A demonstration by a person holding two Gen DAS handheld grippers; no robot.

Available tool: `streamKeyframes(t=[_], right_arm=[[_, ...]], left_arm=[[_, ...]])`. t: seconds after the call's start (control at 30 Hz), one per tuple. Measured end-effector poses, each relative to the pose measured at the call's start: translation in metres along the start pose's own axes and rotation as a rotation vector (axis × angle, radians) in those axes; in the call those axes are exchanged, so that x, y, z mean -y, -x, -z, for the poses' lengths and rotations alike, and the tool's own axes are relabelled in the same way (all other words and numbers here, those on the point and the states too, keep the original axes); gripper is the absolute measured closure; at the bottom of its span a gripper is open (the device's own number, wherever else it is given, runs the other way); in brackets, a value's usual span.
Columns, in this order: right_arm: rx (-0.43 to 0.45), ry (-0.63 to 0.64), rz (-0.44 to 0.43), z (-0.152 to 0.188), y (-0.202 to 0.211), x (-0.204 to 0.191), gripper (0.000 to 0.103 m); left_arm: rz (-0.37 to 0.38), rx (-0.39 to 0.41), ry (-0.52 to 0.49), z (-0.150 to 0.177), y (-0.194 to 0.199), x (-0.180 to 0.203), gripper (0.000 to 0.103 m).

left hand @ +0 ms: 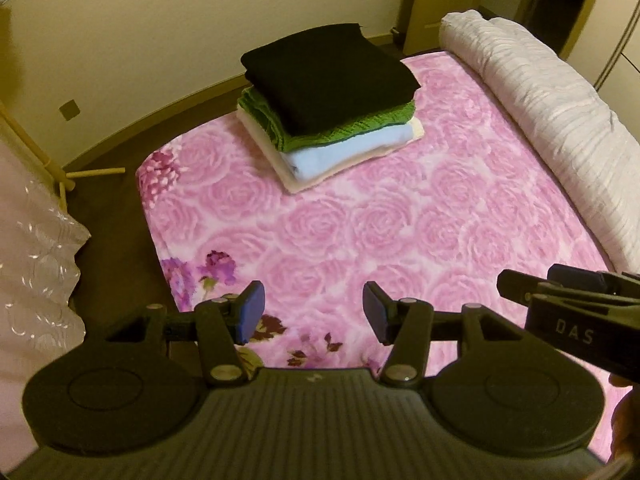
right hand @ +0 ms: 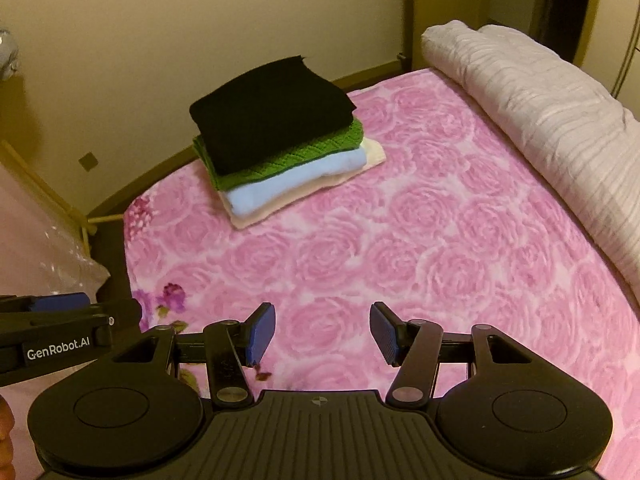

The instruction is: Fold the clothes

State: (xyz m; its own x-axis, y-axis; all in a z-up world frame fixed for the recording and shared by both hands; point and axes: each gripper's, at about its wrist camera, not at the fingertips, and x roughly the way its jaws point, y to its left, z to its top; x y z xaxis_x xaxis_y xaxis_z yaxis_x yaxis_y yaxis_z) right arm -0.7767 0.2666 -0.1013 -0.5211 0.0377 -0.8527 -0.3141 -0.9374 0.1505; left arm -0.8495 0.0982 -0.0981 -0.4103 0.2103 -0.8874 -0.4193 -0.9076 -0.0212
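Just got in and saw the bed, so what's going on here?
A person holds two grippers over the pink rose blanket. The left gripper and right gripper are both open and empty. A stack of folded clothes, black on top, sits near the far edge; a rolled pale quilt lies alongside.

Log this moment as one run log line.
left gripper: open, empty | right gripper: open, empty | folded stack: on pink bedspread, untouched

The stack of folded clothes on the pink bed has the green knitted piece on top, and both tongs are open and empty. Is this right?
Not quite. On top of the stack lies the black piece; the green knitted piece is directly under it, as both wrist views show. The rest holds: the left tongs and the right tongs are open and empty over the pink bed.
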Motion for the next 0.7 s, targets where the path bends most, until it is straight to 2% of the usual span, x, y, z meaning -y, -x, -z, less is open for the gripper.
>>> streamKeyframes(t=[0.37, 0.7], right_arm=[[-0.045, 0.061, -0.008, -0.032, -0.034, 0.025, 0.047], [-0.059, 0.14, -0.032, -0.063, -0.061, 0.033, 0.047]], left_arm=[[-0.016, -0.023, 0.042, -0.026, -0.034, 0.021, 0.053], [-0.027, -0.01, 0.065, -0.044, -0.052, 0.028, 0.053]])
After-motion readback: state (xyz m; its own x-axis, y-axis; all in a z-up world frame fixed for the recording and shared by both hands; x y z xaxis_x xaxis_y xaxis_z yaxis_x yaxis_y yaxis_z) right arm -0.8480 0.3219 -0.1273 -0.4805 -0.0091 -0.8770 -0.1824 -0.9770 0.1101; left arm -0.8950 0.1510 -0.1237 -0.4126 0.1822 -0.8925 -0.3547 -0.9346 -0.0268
